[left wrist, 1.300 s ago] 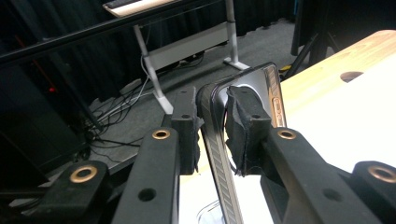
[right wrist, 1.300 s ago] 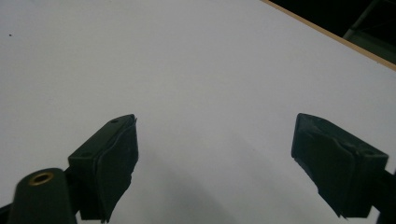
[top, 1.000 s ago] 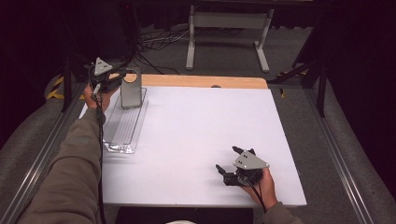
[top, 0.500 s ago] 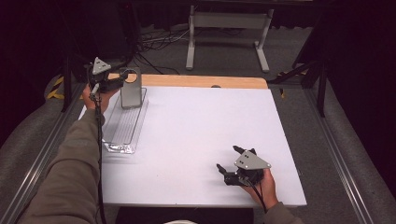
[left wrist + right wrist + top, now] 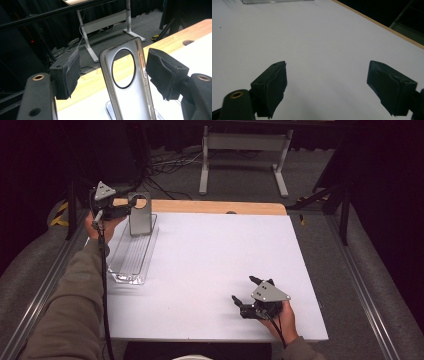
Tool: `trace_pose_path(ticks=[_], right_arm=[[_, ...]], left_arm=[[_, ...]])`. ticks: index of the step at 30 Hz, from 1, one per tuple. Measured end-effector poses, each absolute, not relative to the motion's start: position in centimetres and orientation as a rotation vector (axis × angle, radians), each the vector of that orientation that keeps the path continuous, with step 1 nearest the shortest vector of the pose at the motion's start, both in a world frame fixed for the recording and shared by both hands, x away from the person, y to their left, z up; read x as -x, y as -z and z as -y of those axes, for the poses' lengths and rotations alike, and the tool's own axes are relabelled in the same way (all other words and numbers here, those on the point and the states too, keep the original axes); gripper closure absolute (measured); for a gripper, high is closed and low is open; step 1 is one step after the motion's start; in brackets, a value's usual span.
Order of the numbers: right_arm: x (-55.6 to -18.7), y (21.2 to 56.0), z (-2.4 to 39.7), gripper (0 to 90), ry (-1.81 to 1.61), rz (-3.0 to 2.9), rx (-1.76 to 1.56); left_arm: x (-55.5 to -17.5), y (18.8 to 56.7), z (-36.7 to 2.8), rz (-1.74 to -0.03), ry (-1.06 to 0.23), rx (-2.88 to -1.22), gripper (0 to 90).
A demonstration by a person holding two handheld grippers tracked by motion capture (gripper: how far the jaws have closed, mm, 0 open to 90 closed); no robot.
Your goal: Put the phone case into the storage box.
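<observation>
A grey translucent phone case [image 5: 140, 217] with a round camera hole stands upright at the far end of a clear plastic tray [image 5: 127, 262] on the white table's left side. My left gripper [image 5: 125, 210] is level with the case's top; its jaws have just been opening. In the left gripper view the case [image 5: 127, 82] stands between the black pads [image 5: 67, 72] with a gap on each side, so nothing presses on it. My right gripper [image 5: 244, 289] rests near the table's front right, open. In its own view the right gripper [image 5: 327, 82] has only bare white table between its fingers.
A wooden strip [image 5: 210, 207] with a small hole runs along the table's far edge. Beyond it on the floor stand a grey metal frame [image 5: 245, 150] and loose cables [image 5: 165, 165]. Metal rails [image 5: 360, 285] flank the table.
The left jaws have spread apart from the phone case, which stays upright in the tray. The right gripper has not moved.
</observation>
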State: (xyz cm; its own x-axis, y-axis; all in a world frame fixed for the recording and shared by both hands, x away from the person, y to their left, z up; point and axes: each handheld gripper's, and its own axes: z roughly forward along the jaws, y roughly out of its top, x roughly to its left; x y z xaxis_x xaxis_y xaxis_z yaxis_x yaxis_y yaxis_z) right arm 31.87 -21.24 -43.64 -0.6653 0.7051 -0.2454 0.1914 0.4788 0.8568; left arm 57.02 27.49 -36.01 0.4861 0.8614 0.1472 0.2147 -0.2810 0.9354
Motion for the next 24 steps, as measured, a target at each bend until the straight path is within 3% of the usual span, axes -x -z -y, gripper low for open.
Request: trace_pose_path(ticks=[24], right_arm=[[-31.8,43.4,21.0,22.6,-1.152,-2.172,-0.708]], left_arm=[[-54.0,35.3,-26.9,-0.833,-0.828,-1.752,23.2]])
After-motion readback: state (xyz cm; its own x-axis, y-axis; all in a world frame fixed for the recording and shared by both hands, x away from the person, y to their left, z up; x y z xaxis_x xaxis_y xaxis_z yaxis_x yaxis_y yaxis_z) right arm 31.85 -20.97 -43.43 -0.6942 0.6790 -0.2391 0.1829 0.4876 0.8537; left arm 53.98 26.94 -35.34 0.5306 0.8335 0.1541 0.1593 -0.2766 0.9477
